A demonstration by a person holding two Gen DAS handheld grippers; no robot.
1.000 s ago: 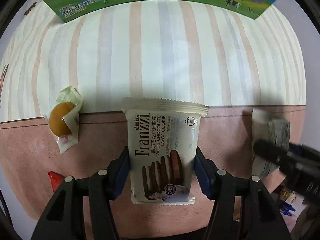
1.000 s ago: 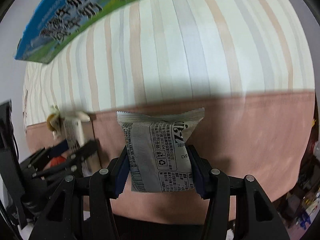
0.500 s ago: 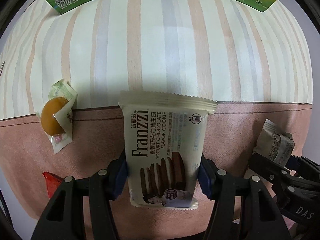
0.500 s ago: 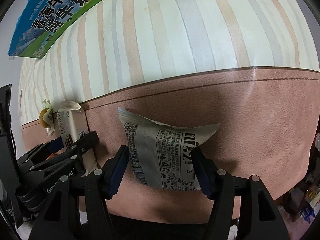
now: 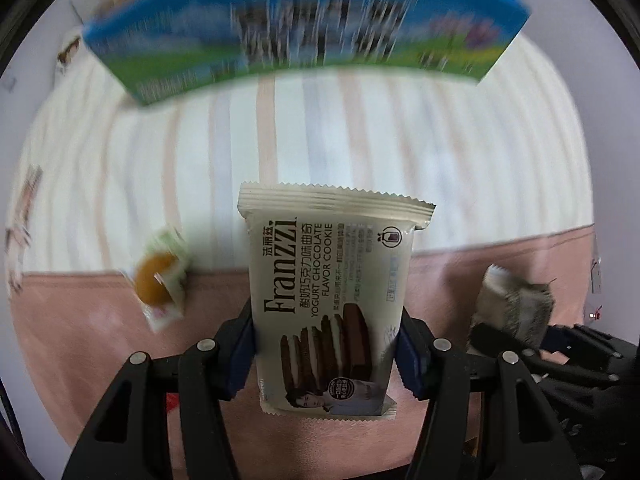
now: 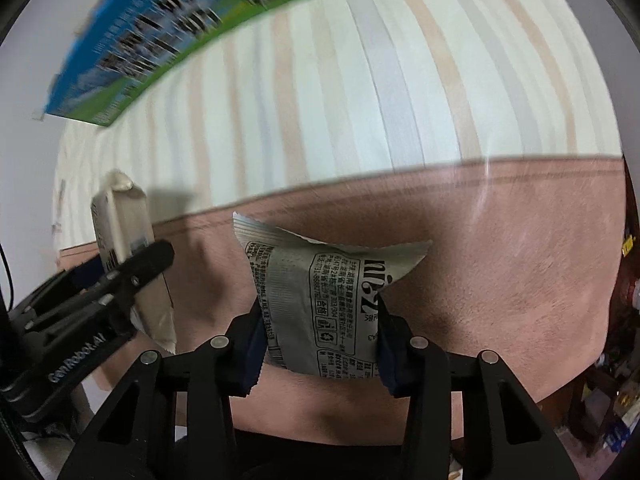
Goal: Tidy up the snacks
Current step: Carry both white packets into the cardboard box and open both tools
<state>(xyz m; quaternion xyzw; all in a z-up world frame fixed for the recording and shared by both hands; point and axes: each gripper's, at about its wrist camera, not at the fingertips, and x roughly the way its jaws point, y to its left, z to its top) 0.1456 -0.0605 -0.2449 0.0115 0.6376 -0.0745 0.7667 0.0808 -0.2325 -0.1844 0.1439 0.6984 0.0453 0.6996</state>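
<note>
My left gripper (image 5: 326, 320) is shut on a cream Franzzi chocolate cookie pack (image 5: 328, 272), held upright by its sides above the pink band of the tablecloth. In the right wrist view that pack (image 6: 120, 224) and the left gripper (image 6: 134, 276) show at the left. My right gripper (image 6: 320, 320) has its jaws closing, and the blue pads press the sides of a grey printed snack pack (image 6: 320, 284), which is pinched and creased. The left wrist view shows this grey pack (image 5: 516, 300) at the right, blurred.
A blue and green milk carton box (image 5: 304, 28) lies at the far edge of the striped cloth (image 5: 440, 160). A small wrapped snack with an orange round (image 5: 158, 280) lies left of the cookie pack. A red wrapper (image 5: 172, 400) peeks out under the left gripper.
Both packs have risen off the cloth. The right jaws widened around the tilted grey pack, then squeezed in on it. The milk box has come further into the left wrist view.
</note>
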